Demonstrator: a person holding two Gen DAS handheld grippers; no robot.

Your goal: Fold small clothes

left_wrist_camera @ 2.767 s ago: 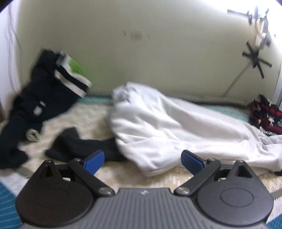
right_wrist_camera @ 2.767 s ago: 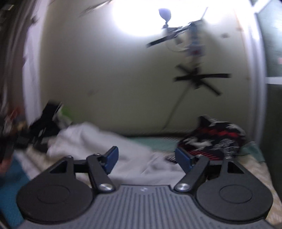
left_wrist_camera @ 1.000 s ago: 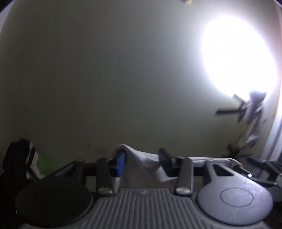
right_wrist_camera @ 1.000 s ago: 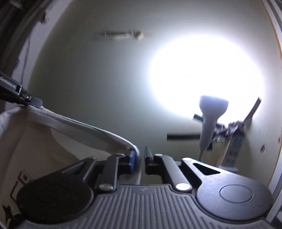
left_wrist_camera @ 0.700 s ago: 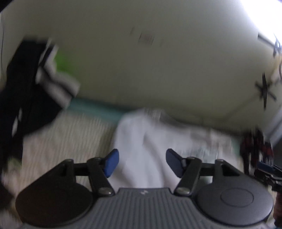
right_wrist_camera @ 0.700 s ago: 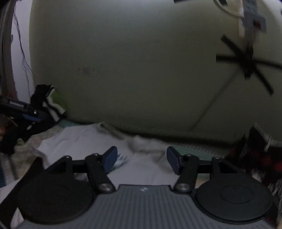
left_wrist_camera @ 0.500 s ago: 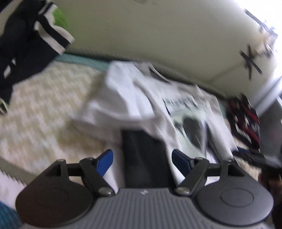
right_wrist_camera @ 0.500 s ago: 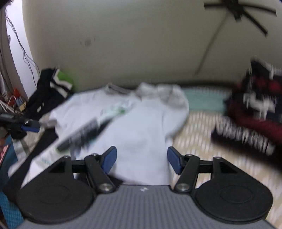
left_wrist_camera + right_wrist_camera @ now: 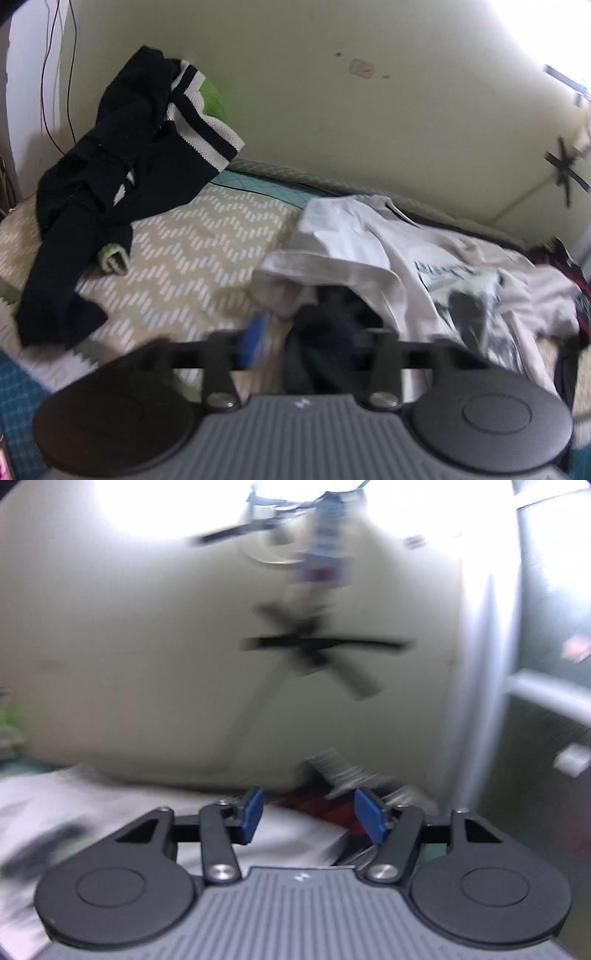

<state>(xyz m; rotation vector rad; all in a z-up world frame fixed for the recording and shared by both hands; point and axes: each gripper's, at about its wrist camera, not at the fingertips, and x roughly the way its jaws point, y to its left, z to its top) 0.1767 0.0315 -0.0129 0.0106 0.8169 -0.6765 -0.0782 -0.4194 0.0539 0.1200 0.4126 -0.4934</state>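
Note:
A white printed T-shirt (image 9: 399,251) lies crumpled on the patterned bedspread (image 9: 177,251), print side up, its hem band curled over a dark garment (image 9: 325,332). My left gripper (image 9: 306,336) is open and empty, its blurred jaws just in front of the hem and the dark garment. In the right wrist view the shirt (image 9: 92,805) shows blurred at lower left. My right gripper (image 9: 312,812) is open and empty, raised above the shirt's right side, facing a red and black garment (image 9: 332,808).
A black garment with white and green striped cuffs (image 9: 122,162) is heaped against the wall at the left. A red and black garment (image 9: 569,266) lies at the right edge. A tripod (image 9: 317,646) stands by the wall. A teal mat (image 9: 14,398) borders the bedspread.
Both grippers held the shirt up by its edge a second ago, then opened and let it drop onto the bed. The left gripper has come down near the hem; the right has tilted up.

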